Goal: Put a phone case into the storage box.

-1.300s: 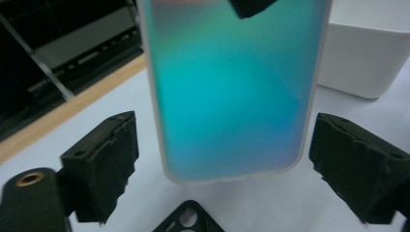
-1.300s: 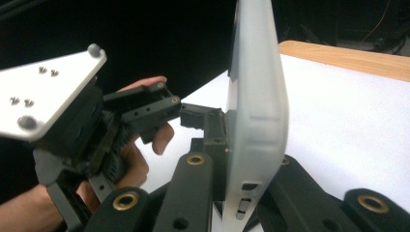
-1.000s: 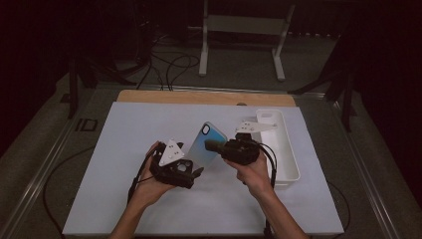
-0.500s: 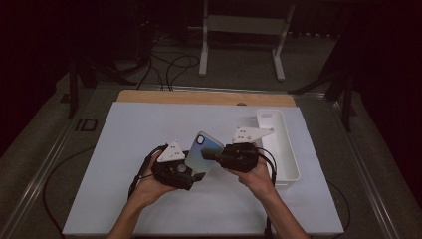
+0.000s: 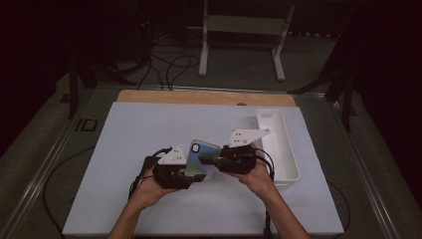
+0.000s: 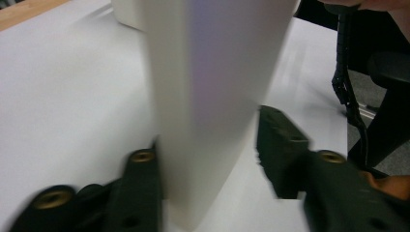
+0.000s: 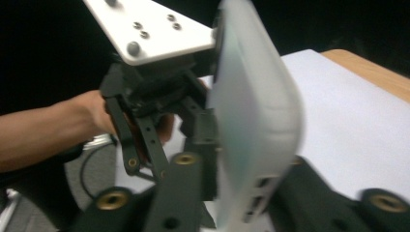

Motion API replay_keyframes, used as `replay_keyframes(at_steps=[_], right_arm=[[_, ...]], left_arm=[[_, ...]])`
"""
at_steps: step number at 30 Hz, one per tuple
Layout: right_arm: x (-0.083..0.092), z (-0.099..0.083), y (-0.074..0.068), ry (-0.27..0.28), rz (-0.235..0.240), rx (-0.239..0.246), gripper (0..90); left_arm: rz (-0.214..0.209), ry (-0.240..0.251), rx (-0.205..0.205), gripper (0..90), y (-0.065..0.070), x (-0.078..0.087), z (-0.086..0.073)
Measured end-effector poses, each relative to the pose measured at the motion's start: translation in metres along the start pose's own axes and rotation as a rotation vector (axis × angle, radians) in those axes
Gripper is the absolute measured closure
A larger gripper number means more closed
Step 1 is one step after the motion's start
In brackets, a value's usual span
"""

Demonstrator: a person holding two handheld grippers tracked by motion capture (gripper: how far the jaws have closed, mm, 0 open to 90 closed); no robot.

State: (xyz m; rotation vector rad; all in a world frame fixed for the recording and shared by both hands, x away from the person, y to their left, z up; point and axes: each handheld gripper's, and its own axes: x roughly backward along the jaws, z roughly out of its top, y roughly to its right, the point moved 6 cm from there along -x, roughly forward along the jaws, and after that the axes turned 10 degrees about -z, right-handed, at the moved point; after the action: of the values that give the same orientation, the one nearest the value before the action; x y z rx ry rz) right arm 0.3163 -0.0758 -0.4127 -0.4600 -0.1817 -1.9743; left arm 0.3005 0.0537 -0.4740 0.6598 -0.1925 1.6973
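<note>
Glossy plastic, the phone case [image 5: 200, 158] hangs above the white mat [image 5: 149, 134] between both tools: it looks light, slippery and bendable, so its edges suit best. The left gripper [image 5: 191, 174] has just been closing around it, one pad not yet touching; the right gripper [image 5: 209, 162], just opening, clamps its end.

dim room, bright lit table, gripper views motion-blurred

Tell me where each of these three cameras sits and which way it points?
High view: above the person's side, looking forward and down on the table; forearms, left gripper and right gripper show.
Left gripper view: rides the left gripper, looking along its fingers at the phone case.
Right gripper view: rides the right gripper, facing the left gripper and a forearm.
All three share the phone case, held between both grippers.
</note>
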Motion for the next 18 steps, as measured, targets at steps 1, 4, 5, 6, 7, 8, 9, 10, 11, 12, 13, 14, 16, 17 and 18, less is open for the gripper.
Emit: replay_keyframes(at_steps=[1,4,5,6,7,8,9,10,11,12,13,14,16,17,18], right_arm=[[0.0,0.0,0.001,-0.002,-0.007,0.004,70.6],[0.0,0.0,0.002,-0.014,-0.045,0.012,60.8],[-0.002,-0.001,0.002,-0.019,-0.064,0.013,49.9],[-0.003,-0.001,0.002,-0.018,-0.066,0.011,45.9],[-0.004,0.0,0.001,-0.019,-0.074,0.013,41.9],[-0.005,-0.001,0.001,-0.029,-0.096,0.018,37.6],[-0.007,-0.001,0.001,-0.039,-0.117,0.025,33.4],[-0.009,-0.002,0.002,-0.049,-0.132,0.023,28.9],[-0.011,-0.003,0.002,-0.057,-0.156,0.024,25.3],[-0.012,-0.003,0.002,-0.062,-0.17,0.024,22.0],[-0.013,-0.003,0.002,-0.065,-0.175,0.022,20.5],[-0.013,-0.003,0.002,-0.065,-0.175,0.022,20.5],[-0.014,-0.003,0.003,-0.061,-0.189,0.008,16.9],[-0.014,-0.003,0.003,-0.062,-0.191,0.006,16.0],[-0.013,-0.003,0.003,-0.062,-0.198,0.004,14.7]], left_arm=[[-0.006,-0.002,-0.003,67.5,0.0,-0.001,0.0],[-0.014,0.001,0.004,74.4,0.001,-0.003,0.0],[-0.019,0.003,0.001,82.2,0.001,-0.003,0.0],[-0.013,-0.001,-0.007,84.2,0.001,-0.004,0.0],[-0.008,-0.002,-0.012,85.0,0.002,-0.004,0.001],[0.0,-0.001,-0.009,85.3,0.002,-0.004,0.001],[0.016,0.0,-0.014,85.6,0.001,-0.004,0.001],[0.023,0.006,-0.01,85.9,0.001,-0.004,0.002],[0.035,0.005,-0.009,86.0,0.0,-0.003,0.002],[0.036,0.003,-0.008,86.0,0.0,-0.003,0.002],[0.043,0.003,-0.005,86.1,-0.001,-0.002,0.002],[0.043,0.003,-0.005,86.0,-0.001,-0.002,0.002],[0.061,0.004,0.001,86.1,-0.003,-0.001,0.001],[0.069,0.008,0.003,86.0,-0.003,-0.001,0.002],[0.072,0.007,0.005,86.1,-0.003,0.0,0.002]])
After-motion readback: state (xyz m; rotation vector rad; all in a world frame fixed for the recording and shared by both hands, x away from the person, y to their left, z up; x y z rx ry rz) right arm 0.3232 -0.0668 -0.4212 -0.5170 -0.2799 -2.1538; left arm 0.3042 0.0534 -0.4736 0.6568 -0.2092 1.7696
